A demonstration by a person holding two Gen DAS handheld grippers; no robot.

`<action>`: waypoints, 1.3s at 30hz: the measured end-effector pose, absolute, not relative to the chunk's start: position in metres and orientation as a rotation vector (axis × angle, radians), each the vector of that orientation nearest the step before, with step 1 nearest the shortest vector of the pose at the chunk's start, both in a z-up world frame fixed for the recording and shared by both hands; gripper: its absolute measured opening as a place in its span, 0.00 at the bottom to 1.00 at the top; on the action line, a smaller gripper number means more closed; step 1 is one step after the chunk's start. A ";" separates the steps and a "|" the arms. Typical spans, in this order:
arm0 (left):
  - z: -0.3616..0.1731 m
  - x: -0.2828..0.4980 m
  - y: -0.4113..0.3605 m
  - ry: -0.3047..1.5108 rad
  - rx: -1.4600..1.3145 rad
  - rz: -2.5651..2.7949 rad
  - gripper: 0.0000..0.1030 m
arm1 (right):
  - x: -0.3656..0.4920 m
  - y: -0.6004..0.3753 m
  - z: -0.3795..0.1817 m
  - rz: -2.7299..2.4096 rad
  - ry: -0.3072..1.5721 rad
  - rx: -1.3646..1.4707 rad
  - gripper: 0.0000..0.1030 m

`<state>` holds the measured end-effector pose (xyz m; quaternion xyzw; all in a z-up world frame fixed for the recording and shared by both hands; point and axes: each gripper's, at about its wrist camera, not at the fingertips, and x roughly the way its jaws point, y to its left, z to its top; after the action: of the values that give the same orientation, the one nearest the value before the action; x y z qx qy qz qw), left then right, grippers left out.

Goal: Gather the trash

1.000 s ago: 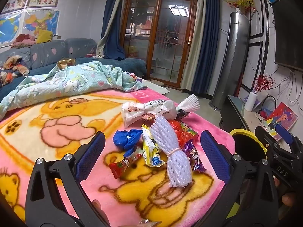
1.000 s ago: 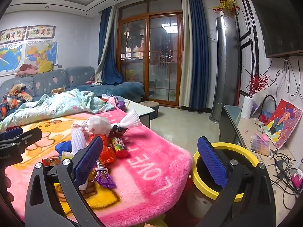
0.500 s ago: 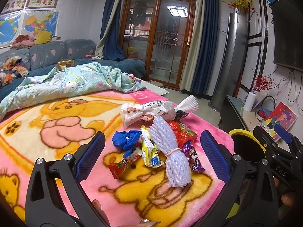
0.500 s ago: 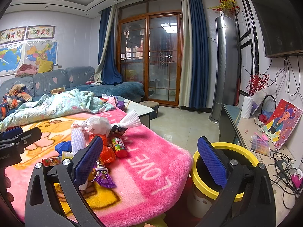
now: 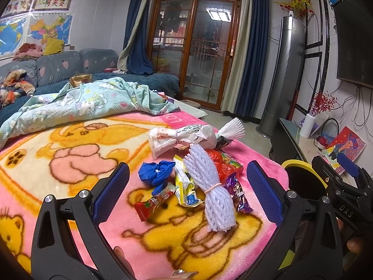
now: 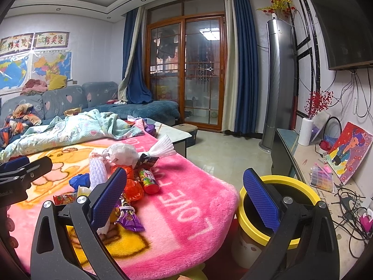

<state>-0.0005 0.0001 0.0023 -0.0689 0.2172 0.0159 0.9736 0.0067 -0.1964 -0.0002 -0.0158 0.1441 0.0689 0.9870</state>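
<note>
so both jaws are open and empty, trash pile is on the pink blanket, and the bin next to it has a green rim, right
Not quite: the bin has a yellow rim, as the right wrist view shows. Otherwise right: the left gripper and right gripper are open and empty, with the trash pile on the pink blanket.

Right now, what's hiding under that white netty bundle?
Under the white foam net bundle peek a yellow wrapper, red wrappers and a purple one. Anything deeper is covered.

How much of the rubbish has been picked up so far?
Nothing looks collected yet. The whole heap of trash lies on the pink blanket, including the white foam net and blue wad. Both the left gripper and right gripper are open and empty. All of it has yet to go into the yellow bin.
</note>
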 end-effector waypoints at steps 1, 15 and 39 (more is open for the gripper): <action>0.002 0.000 0.000 0.439 -0.140 0.032 0.90 | 0.007 -0.197 -0.001 0.138 0.292 -0.030 0.94; 0.001 0.006 0.017 0.441 -0.161 0.066 0.90 | 0.005 -0.179 0.006 0.228 0.293 -0.066 0.94; 0.016 0.113 0.070 0.550 -0.131 -0.048 0.90 | 0.033 -0.104 -0.019 0.529 0.531 -0.162 0.83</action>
<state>0.1130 0.0696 0.0159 -0.0646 0.2712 -0.0236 0.9601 0.0328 -0.1041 -0.0192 -0.0791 0.2588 0.2582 0.9274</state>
